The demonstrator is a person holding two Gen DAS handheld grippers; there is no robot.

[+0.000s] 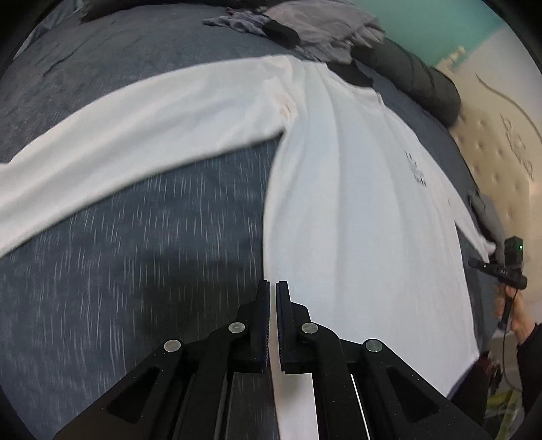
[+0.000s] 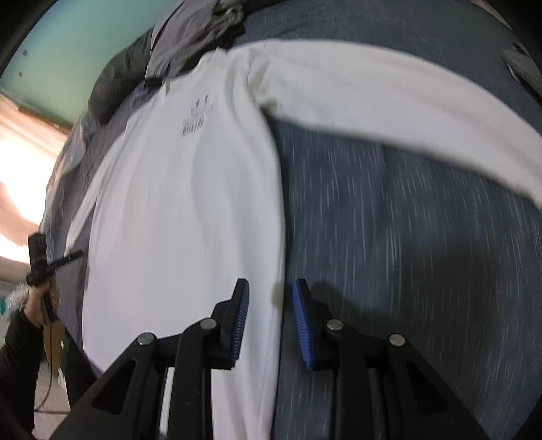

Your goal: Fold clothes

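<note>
A white long-sleeved shirt (image 1: 355, 220) lies flat on a blue-grey bedcover (image 1: 135, 270), with a small dark print on its chest. In the left wrist view one sleeve (image 1: 135, 135) stretches out to the left. My left gripper (image 1: 273, 287) hovers over the shirt's left side edge near the hem, its jaws shut with nothing seen between the pads. In the right wrist view the shirt (image 2: 176, 220) fills the left half and a sleeve (image 2: 406, 108) runs to the right. My right gripper (image 2: 271, 291) is open and straddles the shirt's side edge, one finger over cloth, one over bedcover (image 2: 406, 254).
A heap of grey clothes (image 1: 321, 30) and a dark padded jacket (image 1: 416, 78) lie beyond the collar; the grey clothes (image 2: 189, 37) also show at the top of the right wrist view. A hand holds a black device (image 1: 508, 264) at the bed's edge. A cream tufted headboard (image 1: 491, 152) stands behind.
</note>
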